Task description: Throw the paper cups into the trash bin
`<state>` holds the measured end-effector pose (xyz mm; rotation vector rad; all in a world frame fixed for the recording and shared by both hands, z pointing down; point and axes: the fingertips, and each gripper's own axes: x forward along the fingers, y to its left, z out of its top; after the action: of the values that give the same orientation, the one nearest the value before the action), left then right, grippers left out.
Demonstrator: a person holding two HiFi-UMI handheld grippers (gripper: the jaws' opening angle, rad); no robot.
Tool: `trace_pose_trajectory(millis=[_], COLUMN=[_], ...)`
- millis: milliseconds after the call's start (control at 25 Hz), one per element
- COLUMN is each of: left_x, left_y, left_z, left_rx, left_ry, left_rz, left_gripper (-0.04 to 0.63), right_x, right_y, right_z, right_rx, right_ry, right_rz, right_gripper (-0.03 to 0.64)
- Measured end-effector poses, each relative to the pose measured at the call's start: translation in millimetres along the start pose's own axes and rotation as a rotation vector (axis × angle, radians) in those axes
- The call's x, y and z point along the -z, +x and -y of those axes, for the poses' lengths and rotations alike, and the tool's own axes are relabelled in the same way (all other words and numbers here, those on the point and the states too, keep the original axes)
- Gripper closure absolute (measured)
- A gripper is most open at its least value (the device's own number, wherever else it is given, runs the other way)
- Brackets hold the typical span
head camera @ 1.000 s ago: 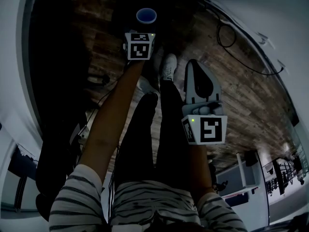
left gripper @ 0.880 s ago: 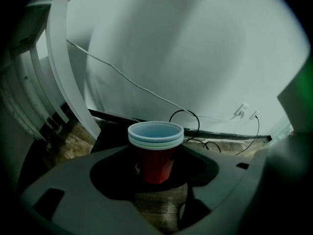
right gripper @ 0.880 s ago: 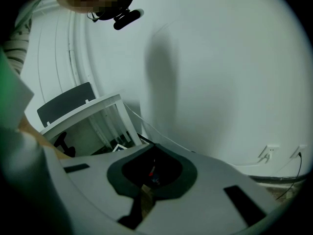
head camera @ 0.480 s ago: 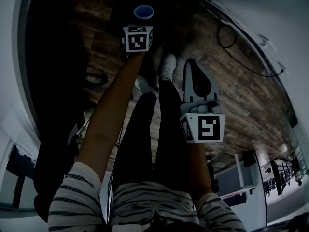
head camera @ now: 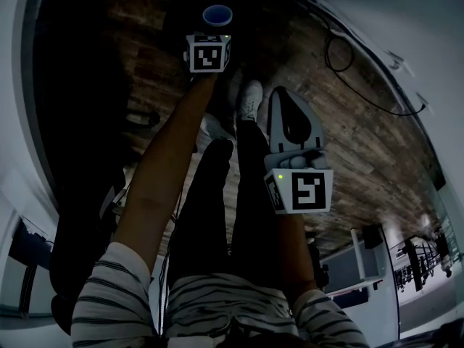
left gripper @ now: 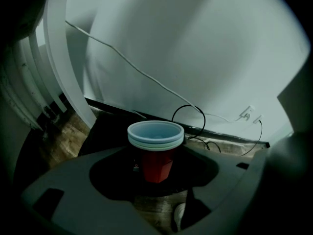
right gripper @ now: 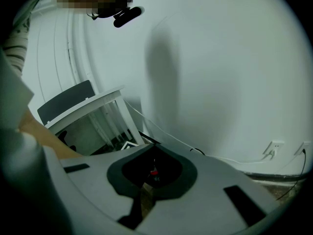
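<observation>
A stack of paper cups [left gripper: 155, 148], red-walled with pale rims nested one inside another, stands upright in the grasp of the left hand-held gripper [left gripper: 156, 166]. Its jaws are spread wide and clasp the stack's lower half in their rounded hollow. In the head view the same stack [head camera: 217, 14] shows as a blue-white ring at the far tip of that gripper [head camera: 214, 33], held out at the end of a bare, outstretched forearm [head camera: 170, 158] and well above the wooden floor [head camera: 341, 122].

The right hand-held gripper [head camera: 286, 104] hangs closer to the body, beside the person's right leg, with its marker cube turned up toward the head camera. Its own view shows the jaws [right gripper: 152, 153] brought together at their tips and nothing between them.

Below the two tools are the person's legs [head camera: 250, 194] in dark trousers and a pair of white shoes [head camera: 251, 100] planted on the planks. Striped sleeves [head camera: 109, 303] fill the bottom of the head view.

Behind the cups rises a plain white wall [left gripper: 195, 48]. A black cable [left gripper: 188, 105] loops at its foot, just behind the stack's rim as the left gripper view sees it. The left side of the floor lies in deep shadow, and what stands there cannot be made out.
</observation>
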<state>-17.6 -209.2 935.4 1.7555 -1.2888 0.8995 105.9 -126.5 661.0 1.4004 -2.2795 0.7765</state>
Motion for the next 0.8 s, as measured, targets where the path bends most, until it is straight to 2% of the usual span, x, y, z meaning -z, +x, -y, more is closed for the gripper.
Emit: trace_pose_trajectory(millis=[240,400,800], left_x=[-5.0,-4.0,-5.6], left_y=[9.2,16.9,32.0], left_z=[-3.8,-6.9,-8.3], left_rx=[-0.002,0.0,0.005], left_ry=[-0.025,-0.068,-0.075], left_rz=[0.002,-0.012,-0.04], left_gripper=[0.308,0.308,0.308], right_x=[2.2,6.3,11.7], right_y=[2.7,2.5,5.9], right_z=[7.4,13.6,21.2], right_rx=[0.008,0.013,0.014], right_ry=[0.008,0.002,0.023], right_rz=[-0.001,-0.014,-0.018], right_gripper=[0.607,0.607,0.607])
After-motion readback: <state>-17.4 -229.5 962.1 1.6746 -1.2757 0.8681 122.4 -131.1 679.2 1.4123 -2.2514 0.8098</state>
